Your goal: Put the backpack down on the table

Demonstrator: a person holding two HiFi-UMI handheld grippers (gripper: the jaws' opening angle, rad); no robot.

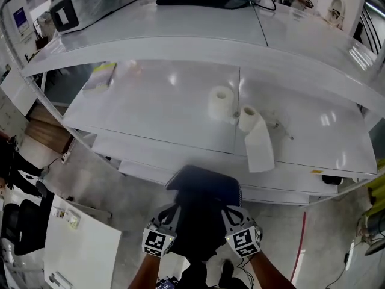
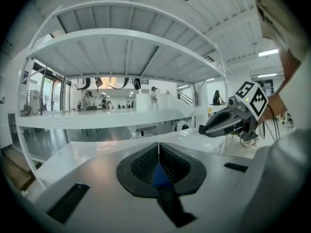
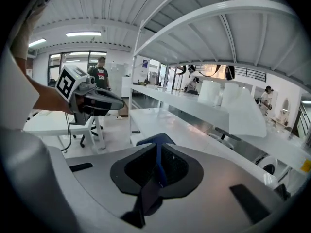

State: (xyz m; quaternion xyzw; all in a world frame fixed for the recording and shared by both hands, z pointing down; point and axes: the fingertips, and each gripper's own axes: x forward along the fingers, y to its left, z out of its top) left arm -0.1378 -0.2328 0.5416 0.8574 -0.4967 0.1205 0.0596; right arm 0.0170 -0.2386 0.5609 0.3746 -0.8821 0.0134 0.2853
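Backpack (image 1: 203, 205) hangs off both grippers, low centre in head view, on the person's side of the surface's front edge & not yet over it.

Surface (image 1: 162, 107): wide, white, glossy, runs left-right across the frame w/ a shelf (image 1: 198, 23) above its back half. Mostly bare. Yellowish flat item (image 1: 103, 76) far left, too blurred to ID. Two paper rolls (image 1: 221, 103) right of centre, one trailing a loose sheet (image 1: 260, 152) toward the front edge.

The backpack is dark navy, seen from its top, so its long axis prob. runs downward, away from the camera.

Left gripper (image 2: 159, 150) sits at its left side, right gripper (image 3: 158, 153) at its right, roughly level w/ each other, so neither hand is nearer the surface. Each one's fingers (image 2: 141, 166) are pinched tight on a blue strap (image 2: 159, 176); same seen in right gripper view.

Key relation: surface lies straight ahead of the fingers, the backpack just below and between them. Bare stretch left of the rolls looks like the landing spot; drifting right risks hitting the sheet.
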